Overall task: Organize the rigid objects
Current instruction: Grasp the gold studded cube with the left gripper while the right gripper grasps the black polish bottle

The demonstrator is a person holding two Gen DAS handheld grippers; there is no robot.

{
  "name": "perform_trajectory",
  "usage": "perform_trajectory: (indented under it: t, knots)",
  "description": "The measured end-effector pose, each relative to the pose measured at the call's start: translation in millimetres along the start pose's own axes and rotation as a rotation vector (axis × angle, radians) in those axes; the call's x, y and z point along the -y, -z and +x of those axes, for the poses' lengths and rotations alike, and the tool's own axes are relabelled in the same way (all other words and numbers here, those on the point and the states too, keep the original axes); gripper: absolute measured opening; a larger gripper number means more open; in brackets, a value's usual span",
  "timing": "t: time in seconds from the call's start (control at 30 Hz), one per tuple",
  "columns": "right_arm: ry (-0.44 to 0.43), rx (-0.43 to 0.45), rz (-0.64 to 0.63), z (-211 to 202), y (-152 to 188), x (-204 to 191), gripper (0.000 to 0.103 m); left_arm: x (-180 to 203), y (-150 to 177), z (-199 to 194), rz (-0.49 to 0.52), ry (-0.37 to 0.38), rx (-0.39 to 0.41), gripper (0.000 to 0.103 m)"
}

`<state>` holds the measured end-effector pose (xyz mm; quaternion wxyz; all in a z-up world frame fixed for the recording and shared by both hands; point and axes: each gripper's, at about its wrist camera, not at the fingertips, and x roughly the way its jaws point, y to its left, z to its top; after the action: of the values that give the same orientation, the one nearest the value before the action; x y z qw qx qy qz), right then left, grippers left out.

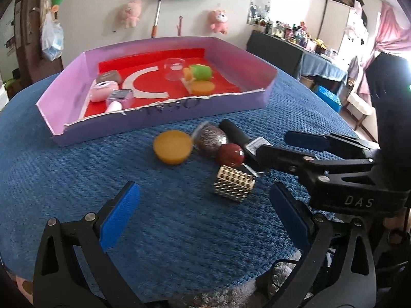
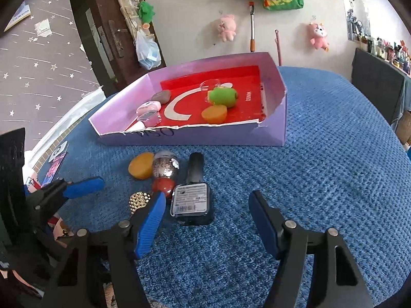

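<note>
A purple box [image 1: 164,118] [image 2: 195,138] with a red floor stands at the back of the blue table and holds several small items. In front of it lie an orange disc [image 1: 172,146] [image 2: 140,169], a glitter jar [image 1: 211,140] [image 2: 165,165], a red ball [image 1: 230,155] [image 2: 164,187], a gold studded cube [image 1: 235,184] [image 2: 139,200] and a black bottle [image 1: 235,132] [image 2: 194,195] lying on its side. My left gripper [image 1: 203,218] is open and empty, just short of the cube. My right gripper [image 2: 206,220] [image 1: 274,154] is open, its jaws either side of the bottle's labelled base.
Inside the box lie a green toy [image 1: 201,73], another orange disc [image 1: 203,87], a clear cup [image 1: 174,69] and pink and grey gadgets [image 1: 108,89]. The blue table's front edge [image 1: 179,290] is close below my left gripper. A dark chair [image 2: 375,95] stands at the right.
</note>
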<state>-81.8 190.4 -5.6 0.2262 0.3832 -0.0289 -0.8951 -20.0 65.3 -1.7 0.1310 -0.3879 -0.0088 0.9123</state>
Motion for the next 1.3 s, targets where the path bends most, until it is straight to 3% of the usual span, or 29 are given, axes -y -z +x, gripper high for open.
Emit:
perform_trajectory:
  t: [0.1,0.17,0.3,0.4,0.5,0.57,0.63,0.83,0.9,1.3]
  knots:
    - [-0.011,-0.015,-0.002,4.7,-2.0,-0.2,0.070,0.8,1.4,6.1,0.004,0.002,-0.005,0.099]
    - [-0.013,-0.027,-0.005,8.8,-2.7,-0.3,0.069,-1.7,3.0,11.2,-0.003,0.009,-0.021,0.090]
    - [0.016,-0.037,-0.043,12.2,-2.2,-1.3,0.067,-2.9,4.9,12.5,0.001,-0.001,-0.016,0.088]
    - [0.088,0.000,-0.093,5.3,-4.1,-4.0,0.063,-4.9,4.5,12.4,-0.003,0.003,-0.006,0.085]
    - [0.053,-0.027,-0.112,9.3,-5.6,-6.5,0.052,-2.2,5.4,11.5,0.011,0.018,0.003,0.074]
    - [0.043,-0.040,-0.113,15.0,-5.7,-7.9,0.048,2.9,6.0,10.9,0.038,0.030,0.007,0.059]
    - [0.029,-0.050,-0.106,18.8,-5.9,-8.6,0.040,9.3,7.3,10.4,0.066,0.045,0.008,0.051]
    - [0.034,-0.054,-0.117,23.3,-4.6,-11.4,0.039,16.9,7.0,12.5,0.089,0.052,0.017,0.046]
    - [0.033,-0.054,-0.110,23.1,-4.8,-11.2,0.039,17.2,6.2,13.9,0.087,0.054,0.019,0.031]
    - [-0.068,-0.027,-0.013,6.6,-10.0,-0.9,0.038,4.4,-1.0,0.9,0.057,0.051,0.058,0.029]
